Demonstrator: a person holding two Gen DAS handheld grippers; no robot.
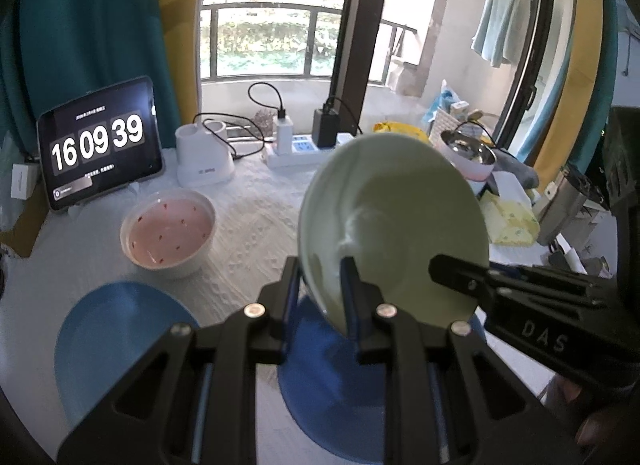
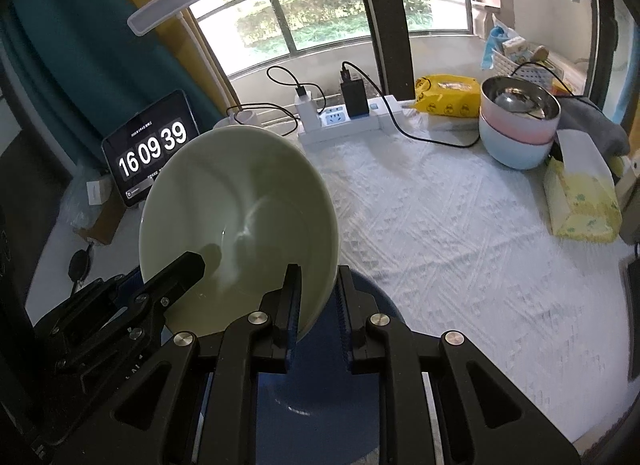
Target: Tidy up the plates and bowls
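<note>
Both grippers, left (image 1: 320, 293) & right (image 2: 316, 297), clamped on green bowl (image 1: 400, 221) rim above dark blue plate (image 1: 320, 377). Needed level lowering, centred, w/ even release.

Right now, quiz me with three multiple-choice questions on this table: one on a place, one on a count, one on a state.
1. Where is the pink bowl?
A. in front of the tablet
B. on the power strip
C. on a blue plate

2. How many tongs grip the green bowl?
A. none
B. one
C. two

3. The green bowl is:
A. flat on the cloth
B. held tilted
C. upside down

Answers: 1 A, it sits on the cloth by the tablet. 2 C, left tongs and right tongs both pinch its rim. 3 B, its opening faces sideways above a blue plate.
</note>
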